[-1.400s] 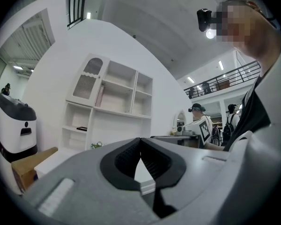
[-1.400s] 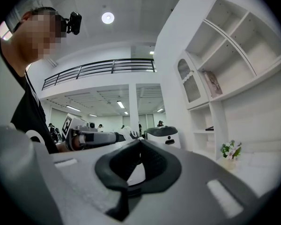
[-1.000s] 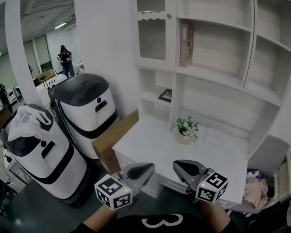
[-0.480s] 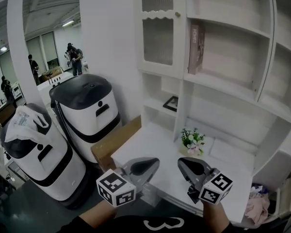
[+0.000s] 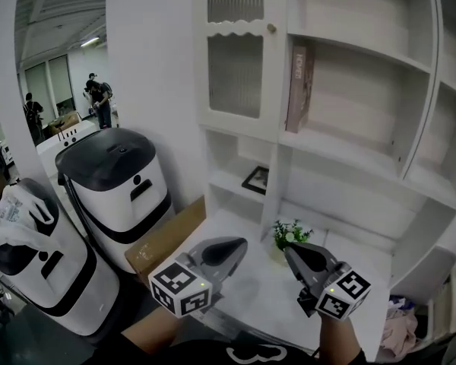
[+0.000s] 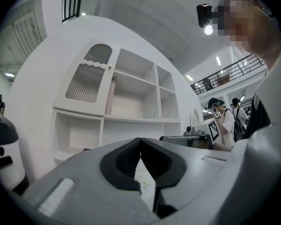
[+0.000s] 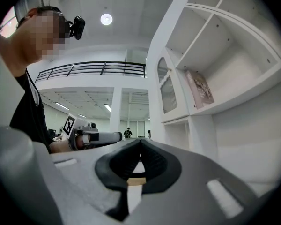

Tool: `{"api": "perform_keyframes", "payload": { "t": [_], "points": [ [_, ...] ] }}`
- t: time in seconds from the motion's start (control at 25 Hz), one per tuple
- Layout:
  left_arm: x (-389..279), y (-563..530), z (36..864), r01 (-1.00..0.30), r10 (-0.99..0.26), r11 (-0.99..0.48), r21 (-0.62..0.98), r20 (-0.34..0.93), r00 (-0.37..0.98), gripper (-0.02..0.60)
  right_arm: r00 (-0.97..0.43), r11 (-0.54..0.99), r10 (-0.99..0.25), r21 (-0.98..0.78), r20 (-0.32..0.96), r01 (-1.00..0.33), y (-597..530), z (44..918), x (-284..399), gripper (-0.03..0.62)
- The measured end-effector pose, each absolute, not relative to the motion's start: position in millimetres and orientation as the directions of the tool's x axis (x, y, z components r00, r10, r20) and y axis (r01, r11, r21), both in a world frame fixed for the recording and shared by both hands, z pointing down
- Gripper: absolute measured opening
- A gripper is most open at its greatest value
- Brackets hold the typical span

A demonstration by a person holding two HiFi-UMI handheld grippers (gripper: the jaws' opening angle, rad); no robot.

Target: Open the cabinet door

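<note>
The white cabinet door (image 5: 235, 59) with ribbed glass panes stands closed at the upper left of the shelf unit, its small round knob (image 5: 271, 28) at the right edge. My left gripper (image 5: 239, 243) and right gripper (image 5: 291, 251) are side by side low over the desk, well below the door, both shut with nothing between the jaws. In the left gripper view the door (image 6: 89, 81) and its knob (image 6: 110, 66) lie up and left of the closed jaws (image 6: 140, 141). The right gripper view shows the door (image 7: 167, 93) edge-on beyond its closed jaws (image 7: 140, 142).
A book (image 5: 299, 78) leans in the open shelf right of the door. A picture frame (image 5: 255, 179) and a small flower pot (image 5: 289, 236) sit below. A cardboard box (image 5: 167, 238) and two white-and-black machines (image 5: 118, 185) stand left of the desk (image 5: 251, 280).
Both grippers have moved forward toward the shelf unit and a little upward, keeping side by side and shut. The cabinet now appears closer and larger.
</note>
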State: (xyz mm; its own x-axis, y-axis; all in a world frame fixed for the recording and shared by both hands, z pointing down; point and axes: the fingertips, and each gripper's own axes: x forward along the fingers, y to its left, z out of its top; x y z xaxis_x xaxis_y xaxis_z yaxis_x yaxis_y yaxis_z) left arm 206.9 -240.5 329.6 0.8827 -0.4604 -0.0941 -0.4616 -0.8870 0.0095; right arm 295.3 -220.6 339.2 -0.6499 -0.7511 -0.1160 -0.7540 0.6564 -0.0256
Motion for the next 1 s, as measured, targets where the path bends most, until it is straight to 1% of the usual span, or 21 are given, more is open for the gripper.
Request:
{"api": "perform_keyframes", "payload": {
  "t": [0.2, 0.32, 0.52, 0.64, 0.88, 0.96, 1.0],
  "points": [
    [209.1, -289.8, 277.3, -0.46, -0.44, -0.879, -0.126, -0.157, 0.884, 0.008, -0.616, 0.616, -0.777, 0.039, -0.132, -0.786, -254.9, 303.9, 300.2, 0.003],
    [208.6, -313.1, 238.8, -0.441, -0.404, -0.879, -0.183, -0.206, 0.891, 0.009, -0.589, 0.586, -0.796, 0.067, -0.143, -0.808, -272.4, 285.4, 303.5, 0.003],
    [207.6, -345.4, 185.5, -0.42, -0.352, -0.851, -0.316, -0.25, 0.902, 0.011, -0.562, 0.549, -0.811, 0.12, -0.161, -0.827, -287.7, 258.7, 302.9, 0.003],
    [207.7, -365.0, 160.3, -0.426, -0.341, -0.815, -0.394, -0.269, 0.901, 0.014, -0.552, 0.53, -0.82, 0.161, -0.15, -0.832, -291.9, 254.0, 301.8, 0.003],
    [215.8, -387.5, 101.3, -0.436, -0.285, -0.764, -0.476, -0.358, 0.889, 0.014, -0.505, 0.479, -0.855, 0.192, -0.12, -0.857, -306.2, 255.0, 306.9, 0.003],
    [220.4, -399.5, 81.3, -0.449, -0.28, -0.744, -0.495, -0.38, 0.882, 0.042, -0.488, 0.461, -0.864, 0.198, -0.119, -0.865, -311.5, 253.5, 310.3, 0.003],
    [222.6, -405.7, 71.6, -0.456, -0.278, -0.736, -0.501, -0.39, 0.878, 0.077, -0.48, 0.453, -0.869, 0.199, -0.118, -0.869, -314.1, 253.4, 312.3, 0.003]
  ]
}}
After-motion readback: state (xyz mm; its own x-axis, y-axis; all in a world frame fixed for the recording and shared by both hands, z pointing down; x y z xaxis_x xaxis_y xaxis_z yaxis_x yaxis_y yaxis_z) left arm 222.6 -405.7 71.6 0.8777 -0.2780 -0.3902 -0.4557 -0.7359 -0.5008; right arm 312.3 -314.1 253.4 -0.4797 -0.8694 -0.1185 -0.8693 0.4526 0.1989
